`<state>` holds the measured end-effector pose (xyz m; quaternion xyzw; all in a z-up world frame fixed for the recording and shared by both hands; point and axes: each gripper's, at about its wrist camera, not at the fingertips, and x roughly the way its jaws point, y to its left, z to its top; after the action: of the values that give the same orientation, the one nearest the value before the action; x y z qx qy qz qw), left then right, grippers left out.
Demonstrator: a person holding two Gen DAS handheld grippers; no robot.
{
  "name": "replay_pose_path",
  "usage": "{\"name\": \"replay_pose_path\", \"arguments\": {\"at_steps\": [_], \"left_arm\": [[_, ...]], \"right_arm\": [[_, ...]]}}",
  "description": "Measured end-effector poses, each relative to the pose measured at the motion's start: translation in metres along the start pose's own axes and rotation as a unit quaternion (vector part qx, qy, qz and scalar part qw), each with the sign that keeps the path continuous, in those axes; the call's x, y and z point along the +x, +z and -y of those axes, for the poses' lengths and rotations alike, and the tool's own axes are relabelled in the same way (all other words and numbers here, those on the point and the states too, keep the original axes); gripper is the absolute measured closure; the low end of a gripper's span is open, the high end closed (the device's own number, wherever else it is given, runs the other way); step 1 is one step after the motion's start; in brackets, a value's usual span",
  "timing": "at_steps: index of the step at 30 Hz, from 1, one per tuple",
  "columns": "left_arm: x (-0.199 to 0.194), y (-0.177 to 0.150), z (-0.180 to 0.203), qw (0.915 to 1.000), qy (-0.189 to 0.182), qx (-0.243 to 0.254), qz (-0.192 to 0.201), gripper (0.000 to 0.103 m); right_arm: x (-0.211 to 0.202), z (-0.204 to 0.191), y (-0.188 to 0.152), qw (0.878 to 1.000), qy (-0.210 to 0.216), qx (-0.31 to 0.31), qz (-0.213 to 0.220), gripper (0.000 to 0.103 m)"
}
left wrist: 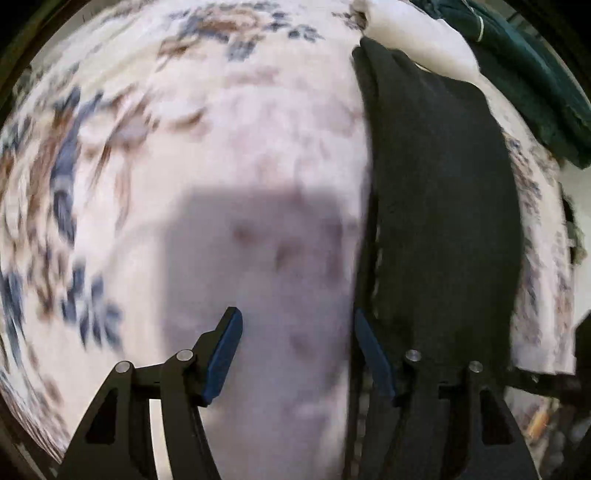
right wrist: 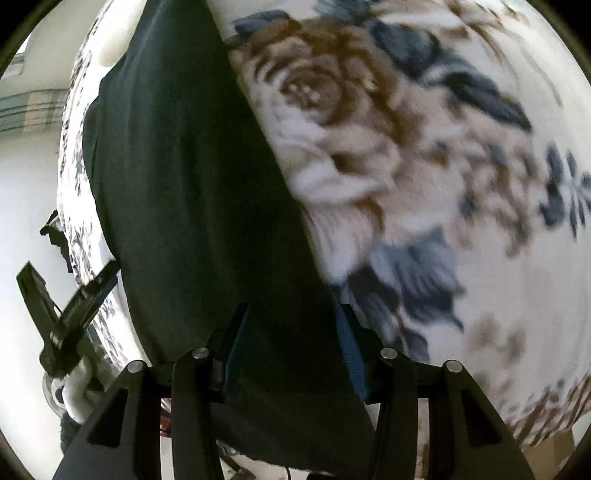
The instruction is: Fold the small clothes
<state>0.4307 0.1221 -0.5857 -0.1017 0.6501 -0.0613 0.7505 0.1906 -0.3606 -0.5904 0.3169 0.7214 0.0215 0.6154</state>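
Observation:
A dark, nearly black garment lies in a long strip on a white blanket with blue and brown flowers. My left gripper is open, over bare blanket, with its right finger at the garment's left edge. In the right wrist view the same dark garment runs down the left half of the flowered blanket. My right gripper is open, its fingers straddling the garment's near end. Both views are motion-blurred.
A dark green cloth and a white cloth lie at the far right of the left view. The left gripper's black frame shows at the left of the right view, beyond the blanket's edge. A pale floor lies below.

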Motion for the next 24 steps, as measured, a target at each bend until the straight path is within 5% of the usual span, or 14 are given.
{"name": "replay_pose_path", "arguments": {"at_steps": [4,7,15,19,24], "left_arm": [[-0.023,-0.064,-0.013,0.9919,-0.117,-0.038,-0.032,0.042],[-0.025,-0.115,-0.009,0.9854,-0.15,-0.051,-0.063,0.04],[0.006,-0.208,0.008,0.9734,-0.174,-0.078,-0.127,0.04],[0.006,-0.216,0.026,0.9779,-0.169,-0.063,-0.105,0.024],[0.01,-0.22,0.036,0.9792,-0.172,-0.065,-0.086,0.023]], "right_arm": [[0.006,0.022,-0.031,0.999,0.012,0.012,-0.034,0.053],[0.014,0.034,-0.065,0.998,0.02,0.005,-0.065,0.053],[0.053,0.09,-0.14,0.989,0.028,0.001,-0.148,0.053],[0.068,0.108,-0.159,0.985,0.069,0.024,-0.154,0.053],[0.065,0.136,-0.169,0.978,0.125,0.061,-0.155,0.053]]}}
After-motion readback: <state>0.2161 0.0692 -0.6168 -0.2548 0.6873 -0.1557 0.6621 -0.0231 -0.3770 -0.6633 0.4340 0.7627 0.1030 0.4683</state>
